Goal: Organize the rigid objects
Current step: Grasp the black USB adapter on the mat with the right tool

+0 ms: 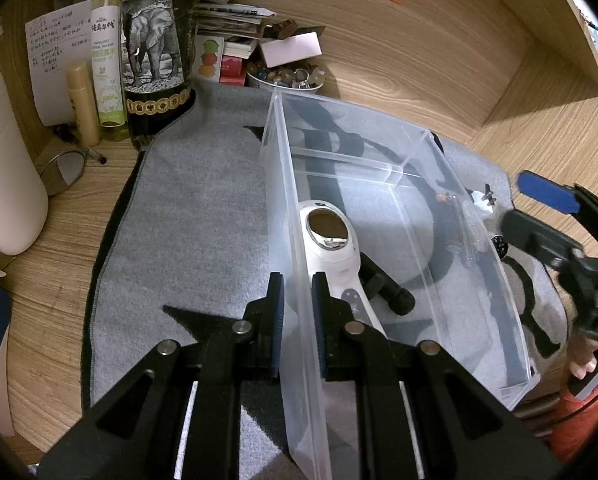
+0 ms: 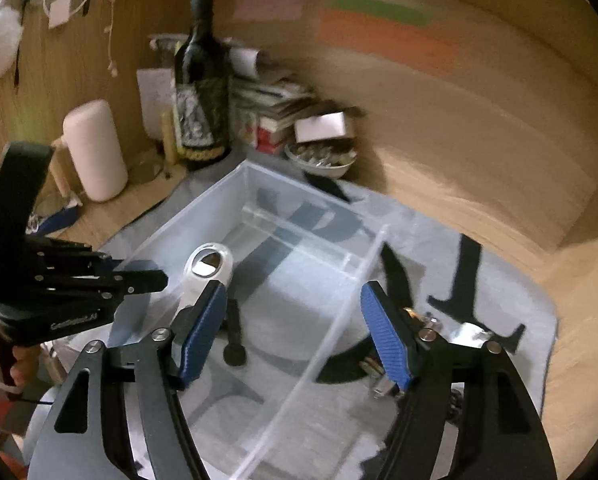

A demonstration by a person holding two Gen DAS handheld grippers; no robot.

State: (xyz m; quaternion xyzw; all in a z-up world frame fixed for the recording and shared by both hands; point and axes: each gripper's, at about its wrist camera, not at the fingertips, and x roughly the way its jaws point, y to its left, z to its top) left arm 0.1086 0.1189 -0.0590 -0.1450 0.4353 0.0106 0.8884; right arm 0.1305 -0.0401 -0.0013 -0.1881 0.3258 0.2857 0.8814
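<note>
- The left gripper [image 1: 297,280] is clamped on the near side wall of the clear plastic bin [image 1: 451,184], one finger inside and one outside.
- The right gripper [image 2: 295,316] hangs above the bin with its jaws apart and nothing between them.
- Inside the bin's larger compartment lie a white handheld device [image 1: 331,240] with an oval window and a black cylindrical object [image 1: 387,288] touching it.
- Beyond a clear divider [image 1: 347,160], the farther compartment looks empty.
- The bin rests on a grey mat [image 1: 195,216]; small metal items [image 2: 383,376] lie on the mat just outside it.
</note>
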